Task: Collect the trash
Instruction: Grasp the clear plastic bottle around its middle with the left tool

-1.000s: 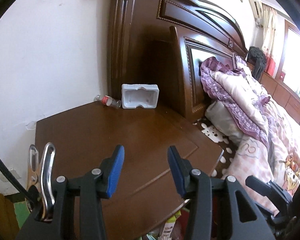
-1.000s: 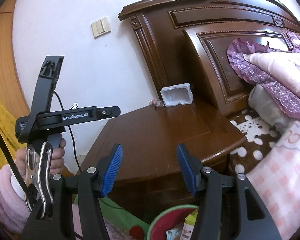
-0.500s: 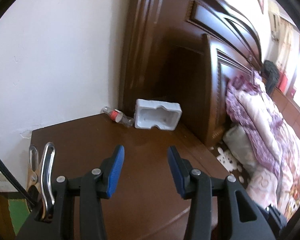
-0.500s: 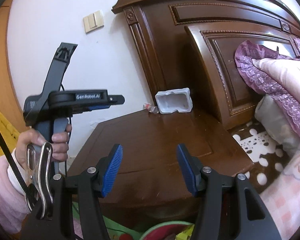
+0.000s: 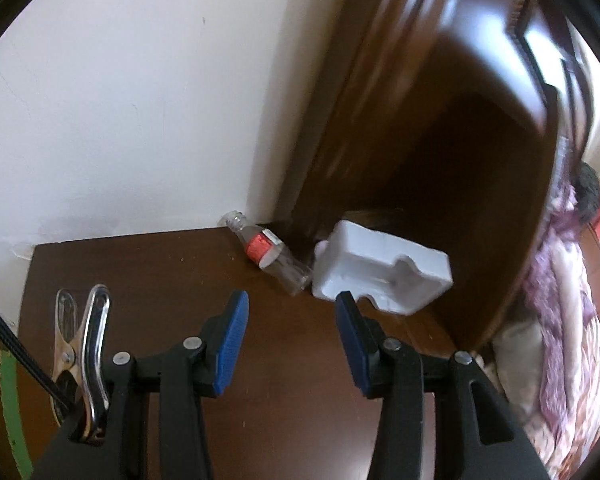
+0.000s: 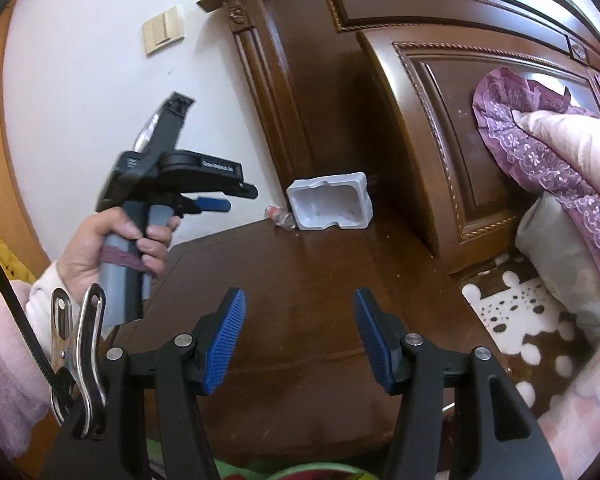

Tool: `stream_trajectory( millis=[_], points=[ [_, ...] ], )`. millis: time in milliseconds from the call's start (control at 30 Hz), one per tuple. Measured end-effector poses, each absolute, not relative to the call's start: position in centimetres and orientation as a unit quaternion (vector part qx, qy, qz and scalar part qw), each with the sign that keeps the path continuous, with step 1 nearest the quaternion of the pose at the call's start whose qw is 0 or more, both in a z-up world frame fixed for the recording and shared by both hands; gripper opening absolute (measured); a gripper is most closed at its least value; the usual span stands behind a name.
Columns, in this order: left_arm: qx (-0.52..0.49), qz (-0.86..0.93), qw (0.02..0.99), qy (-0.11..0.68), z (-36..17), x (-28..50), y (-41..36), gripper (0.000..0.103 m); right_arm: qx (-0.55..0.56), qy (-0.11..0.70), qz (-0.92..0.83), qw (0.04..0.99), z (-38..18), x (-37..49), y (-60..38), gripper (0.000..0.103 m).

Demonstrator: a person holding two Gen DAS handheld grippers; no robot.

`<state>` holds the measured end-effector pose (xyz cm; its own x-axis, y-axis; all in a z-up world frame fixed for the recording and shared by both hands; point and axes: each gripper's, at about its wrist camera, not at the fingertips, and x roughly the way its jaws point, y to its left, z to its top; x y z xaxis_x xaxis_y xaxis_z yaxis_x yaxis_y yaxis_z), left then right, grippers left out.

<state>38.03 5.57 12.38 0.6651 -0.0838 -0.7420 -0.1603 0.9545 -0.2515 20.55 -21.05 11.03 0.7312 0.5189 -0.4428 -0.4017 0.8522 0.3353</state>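
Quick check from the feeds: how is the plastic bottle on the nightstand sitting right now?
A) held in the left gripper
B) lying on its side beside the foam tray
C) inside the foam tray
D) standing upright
B: the plastic bottle lies on its side on the nightstand, just left of the foam tray; the left gripper is open and empty.

A foam tray [image 5: 382, 270] sits at the back of the nightstand [image 5: 180, 280], up against the headboard [image 5: 440, 100]. A small bottle [image 5: 266, 250] lies just left of it, touching it, by the wall [image 5: 140, 100]. The bed [image 6: 560, 300] is to the right of the nightstand.
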Motion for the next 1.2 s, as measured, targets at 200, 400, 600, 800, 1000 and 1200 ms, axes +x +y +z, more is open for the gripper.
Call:
stream_trajectory(
  millis=[200, 400, 600, 800, 1000, 1200],
  points=[
    [-0.151, 0.049, 0.892, 0.423, 10.8, 42.0, 5.7, 0.047, 0.137, 0.277, 0.234, 0.922, 9.9, 23.5, -21.8, 0.057],
    [-0.173, 0.078, 0.874, 0.448, 8.4, 44.6, 6.3, 0.047, 0.133, 0.277, 0.225, 0.924, 9.4, 24.7, -22.2, 0.057],
    [-0.175, 0.091, 0.866, 0.46, 7.0, 46.1, 6.4, 0.049, 0.148, 0.278, 0.23, 0.921, 9.0, 25.5, -22.4, 0.057],
    [-0.179, 0.094, 0.865, 0.46, 6.5, 46.6, 6.8, 0.052, 0.151, 0.275, 0.238, 0.919, 9.1, 25.5, -22.1, 0.057],
    [-0.178, 0.108, 0.859, 0.467, 5.4, 47.3, 7.6, 0.04, 0.158, 0.273, 0.235, 0.919, 9.2, 25.4, -22.3, 0.057],
    [-0.15, 0.103, 0.864, 0.47, 5.1, 46.4, 7.9, 0.034, 0.157, 0.27, 0.236, 0.92, 9.3, 25.4, -22.3, 0.057]
  ],
)
